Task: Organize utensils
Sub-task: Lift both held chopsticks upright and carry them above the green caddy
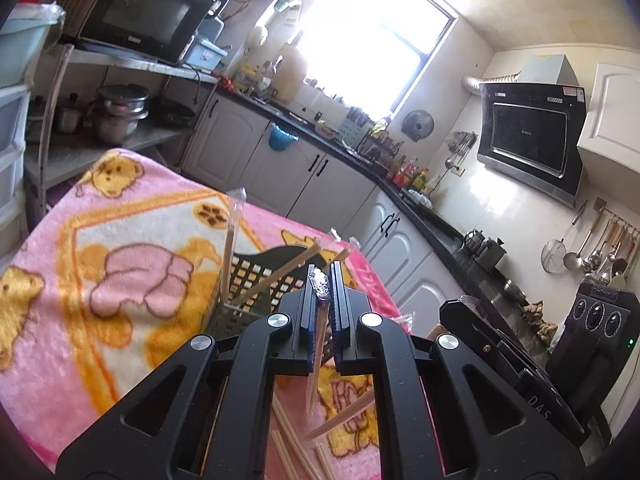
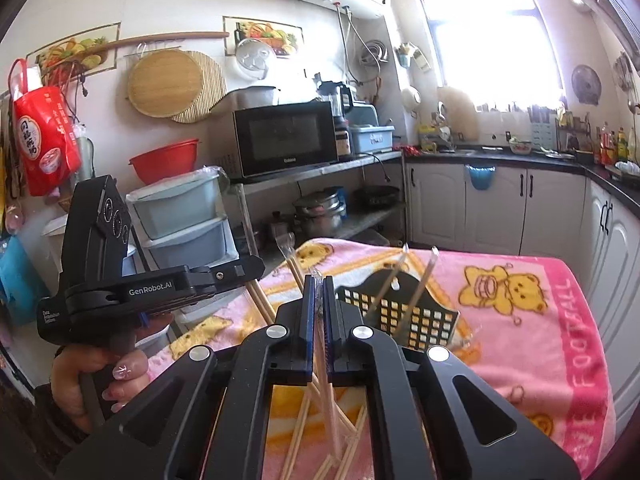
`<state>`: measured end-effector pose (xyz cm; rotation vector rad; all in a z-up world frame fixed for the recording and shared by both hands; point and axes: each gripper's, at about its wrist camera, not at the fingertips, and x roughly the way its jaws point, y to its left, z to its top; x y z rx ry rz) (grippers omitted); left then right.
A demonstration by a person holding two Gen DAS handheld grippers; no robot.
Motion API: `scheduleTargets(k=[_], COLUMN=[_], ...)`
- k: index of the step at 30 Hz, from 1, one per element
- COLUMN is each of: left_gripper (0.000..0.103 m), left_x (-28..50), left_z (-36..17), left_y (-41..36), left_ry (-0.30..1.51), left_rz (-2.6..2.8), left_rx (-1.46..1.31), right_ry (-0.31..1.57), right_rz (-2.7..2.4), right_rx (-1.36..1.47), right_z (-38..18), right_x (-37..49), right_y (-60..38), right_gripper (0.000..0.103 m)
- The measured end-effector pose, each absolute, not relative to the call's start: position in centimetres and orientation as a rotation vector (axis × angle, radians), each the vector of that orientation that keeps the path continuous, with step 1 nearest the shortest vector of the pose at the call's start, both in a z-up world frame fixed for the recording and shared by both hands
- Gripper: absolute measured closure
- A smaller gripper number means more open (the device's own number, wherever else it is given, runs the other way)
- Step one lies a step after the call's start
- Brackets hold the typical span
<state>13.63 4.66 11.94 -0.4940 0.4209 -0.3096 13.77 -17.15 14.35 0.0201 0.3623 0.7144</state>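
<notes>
Between the left tool's point(image 1: 324, 280) closed jaws sits a wrapped chopstick pair point(image 1: 318, 332); the right tool point(image 2: 318, 292) likewise pinches a pair point(image 2: 322, 364). Ahead of both stands the basket point(image 2: 404, 312). Slick wrappers could slip out, dropping among loose chopsticks point(image 2: 296, 436) below. Only the right view shows the hand point(image 2: 96, 380).

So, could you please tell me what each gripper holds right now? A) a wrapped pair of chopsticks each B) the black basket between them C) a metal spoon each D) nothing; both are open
A: the left gripper and the right gripper are each shut on a wrapped pair of chopsticks above the pink blanket.
</notes>
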Motion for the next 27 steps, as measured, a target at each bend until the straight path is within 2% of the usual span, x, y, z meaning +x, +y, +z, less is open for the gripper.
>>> scheduleTargets(k=[27], left_gripper=[0.100], left_x=[15.3], left_z=[19.7], left_y=[4.5], left_ry=[0.239], left_rz=[-0.319], left_rx=[-0.398], right_ry=[0.178], right_rz=[0.644], right_rx=[0.044], right_z=[20.1], right_x=[15.5], right_y=[-19.0], right_gripper=[0.099])
